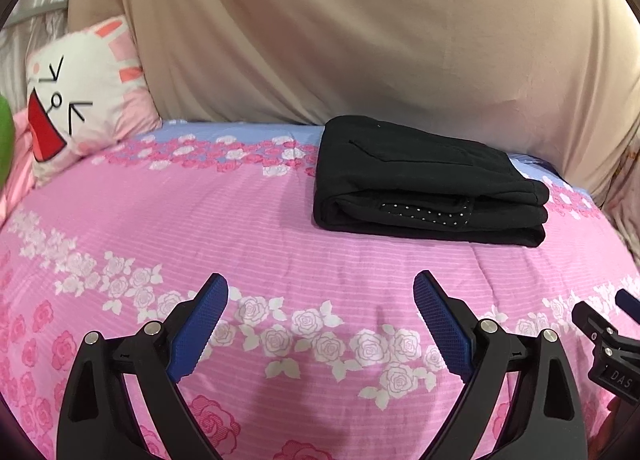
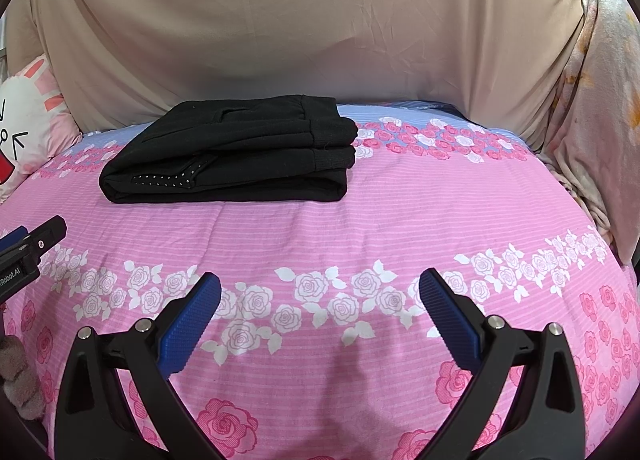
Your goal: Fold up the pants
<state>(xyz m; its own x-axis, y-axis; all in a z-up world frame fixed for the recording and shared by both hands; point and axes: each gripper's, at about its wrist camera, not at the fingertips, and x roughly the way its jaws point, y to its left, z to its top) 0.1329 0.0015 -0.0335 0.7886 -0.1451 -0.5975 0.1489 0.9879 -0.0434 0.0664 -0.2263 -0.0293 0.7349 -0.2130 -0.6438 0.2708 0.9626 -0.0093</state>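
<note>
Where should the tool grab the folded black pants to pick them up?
I'd take the black pants by the rounded fold at their near-left edge, coming in low from the front. There the layers join in one thick roll, so a wide-open tool could probably pinch the whole stack. On the right the cuffs lie as loose separate layers, which would likely slip apart. Both tools, left and right, are open and empty.

Black pants (image 1: 424, 176): matt knit cloth, ribbed cuffs, one strip w/ shiny studs. Bedspread (image 1: 280, 244): pink woven cloth, fine ribs, printed roses. Backdrop sheet (image 2: 304, 20): beige smooth cloth, creased. Left gripper (image 1: 320, 324) & right gripper (image 2: 320, 320): matt black plastic, blue textured pads, shiny metal pins. Bunny pillow (image 1: 84, 96): soft cloth.
</note>
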